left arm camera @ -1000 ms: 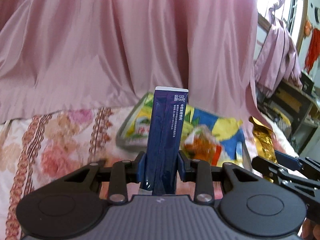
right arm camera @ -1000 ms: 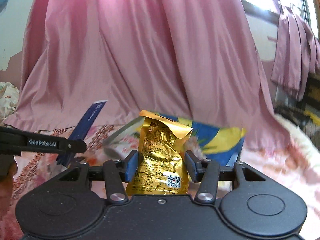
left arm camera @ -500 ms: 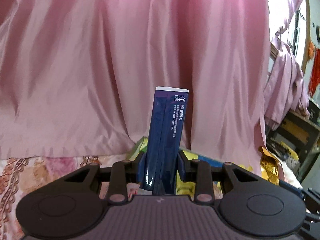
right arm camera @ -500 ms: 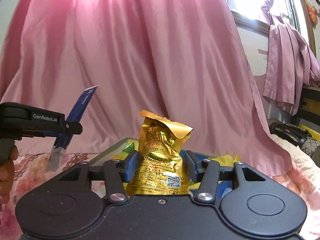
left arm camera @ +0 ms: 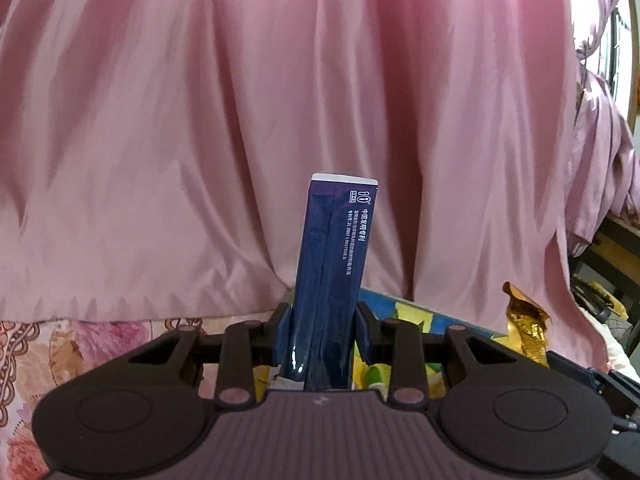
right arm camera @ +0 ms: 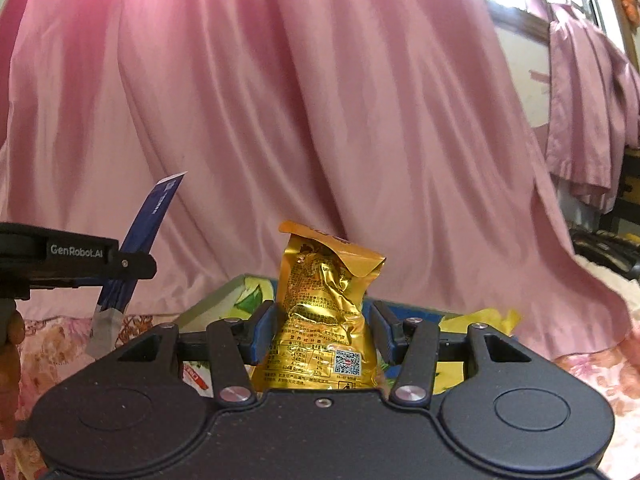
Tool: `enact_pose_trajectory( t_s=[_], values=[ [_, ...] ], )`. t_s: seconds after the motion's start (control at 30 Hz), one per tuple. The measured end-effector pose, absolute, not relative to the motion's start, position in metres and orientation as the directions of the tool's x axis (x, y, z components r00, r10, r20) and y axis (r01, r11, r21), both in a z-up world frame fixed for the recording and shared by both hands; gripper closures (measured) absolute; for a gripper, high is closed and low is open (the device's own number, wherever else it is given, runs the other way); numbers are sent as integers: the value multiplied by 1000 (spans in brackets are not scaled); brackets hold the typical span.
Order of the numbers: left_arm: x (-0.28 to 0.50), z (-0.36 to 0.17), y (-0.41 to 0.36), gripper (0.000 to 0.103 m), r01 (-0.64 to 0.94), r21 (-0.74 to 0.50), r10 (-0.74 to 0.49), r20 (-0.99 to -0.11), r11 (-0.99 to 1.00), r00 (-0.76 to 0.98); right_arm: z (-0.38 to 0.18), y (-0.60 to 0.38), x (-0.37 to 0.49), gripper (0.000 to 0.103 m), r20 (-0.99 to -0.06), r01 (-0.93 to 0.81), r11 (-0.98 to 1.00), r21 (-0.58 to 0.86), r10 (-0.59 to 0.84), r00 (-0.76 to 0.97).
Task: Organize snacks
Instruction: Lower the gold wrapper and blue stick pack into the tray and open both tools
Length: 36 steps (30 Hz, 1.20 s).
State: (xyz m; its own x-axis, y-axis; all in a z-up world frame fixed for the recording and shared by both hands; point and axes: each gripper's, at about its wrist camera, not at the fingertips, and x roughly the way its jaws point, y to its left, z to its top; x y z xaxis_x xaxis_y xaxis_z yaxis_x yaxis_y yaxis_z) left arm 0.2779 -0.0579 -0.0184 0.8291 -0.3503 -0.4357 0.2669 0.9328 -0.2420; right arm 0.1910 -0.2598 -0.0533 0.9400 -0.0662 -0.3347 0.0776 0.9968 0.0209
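We had left gripper (left arm camera: 323,332) clamped on upright dark blue sachet (left arm camera: 334,264), right gripper (right arm camera: 325,330) squeezing gold foil snack bag (right arm camera: 324,312). Both hung over near edge of colourful tray (right arm camera: 212,304) on floral bedspread (right arm camera: 592,364), pink curtain (right arm camera: 320,120) behind.

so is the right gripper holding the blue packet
No, the right gripper is clamped on the gold foil packet; the blue packet sits in the left gripper off to the side.
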Motion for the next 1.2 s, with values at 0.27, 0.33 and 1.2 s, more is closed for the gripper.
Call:
enact_pose_trajectory(
  t_s=[0.27,0.33,1.2],
  values=[
    [293,-31,-63,67,257,-242,-344,-465,936,816,-76,-251,210,50,-385,57,998,12,-48,921],
    [299,-35,-64,67,256,-245,-346,-482,935,805,-81,-250,213,50,-396,59,998,8,-51,917],
    [315,-69,-80,66,263,-210,-336,-610,942,718,-95,-268,229,50,-509,113,993,34,-80,857]
  ],
)
